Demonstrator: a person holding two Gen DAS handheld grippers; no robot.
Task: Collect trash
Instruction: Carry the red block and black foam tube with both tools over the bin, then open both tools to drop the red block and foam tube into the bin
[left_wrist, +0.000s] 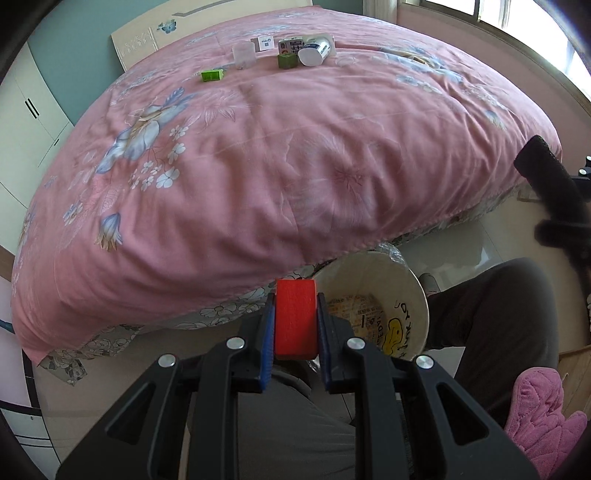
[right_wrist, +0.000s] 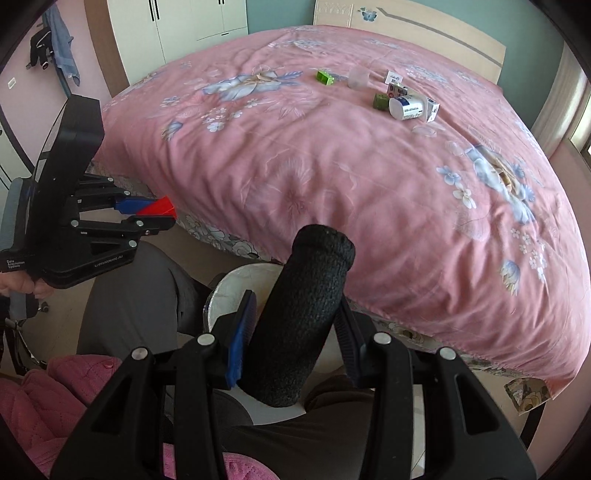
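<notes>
Both hands are loaded and poised over the bin, so two pieces look about to be dropped while most of the trash is still on the bed. The left gripper is clamped on a red block, smooth, flat-faced and rigid. The right gripper is clamped on a black foam cylinder, coarse and spongy in look. The round cream trash bin, lined with crinkly clear plastic, sits on the floor at the foot of the bed, at about 1 o'clock from the red block. Left on the wrinkled pink floral quilt, up at 12 o'clock: two green blocks, a translucent cup, small printed cartons and a white canister
</notes>
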